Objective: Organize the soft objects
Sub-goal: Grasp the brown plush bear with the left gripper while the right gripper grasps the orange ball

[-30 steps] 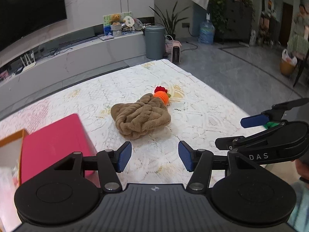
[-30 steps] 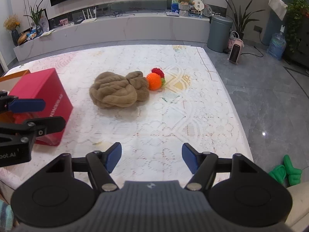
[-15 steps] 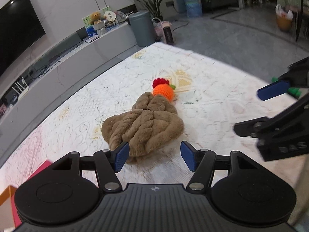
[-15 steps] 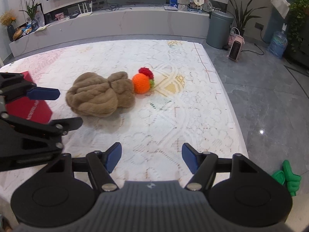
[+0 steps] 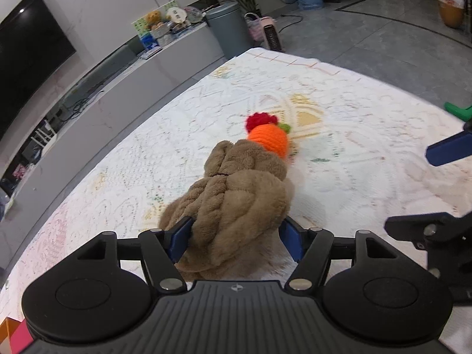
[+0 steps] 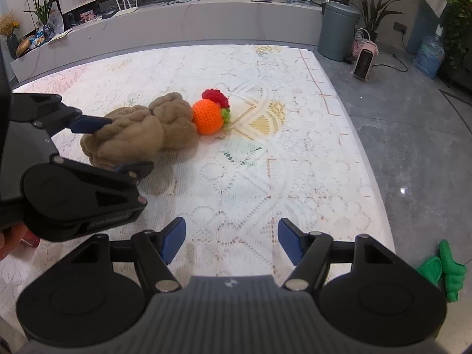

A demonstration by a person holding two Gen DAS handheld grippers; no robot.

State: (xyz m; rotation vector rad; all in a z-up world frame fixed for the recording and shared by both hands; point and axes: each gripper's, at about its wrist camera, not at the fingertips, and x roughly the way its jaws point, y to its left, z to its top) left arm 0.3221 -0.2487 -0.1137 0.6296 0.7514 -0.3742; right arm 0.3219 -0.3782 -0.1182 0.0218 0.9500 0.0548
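A brown plush bundle [image 5: 236,203] lies on the white lace tablecloth [image 5: 354,159], also in the right wrist view [image 6: 138,135]. An orange crocheted ball with a red top [image 5: 270,138] touches its far end; it also shows in the right wrist view [image 6: 208,116]. My left gripper [image 5: 236,237] is open with its blue pads on either side of the plush's near end; in the right wrist view it [image 6: 112,144] straddles the plush. My right gripper [image 6: 231,240] is open and empty above the cloth, nearer than the plush.
A red box corner [image 5: 17,336] sits at the lower left. A green toy [image 6: 442,268] lies on the grey floor past the table's right edge. A grey bin [image 6: 337,32] and a small heater [image 6: 364,63] stand behind the table.
My left gripper has moved forward over the table until its open fingers straddle the brown plush. The right gripper has barely moved.
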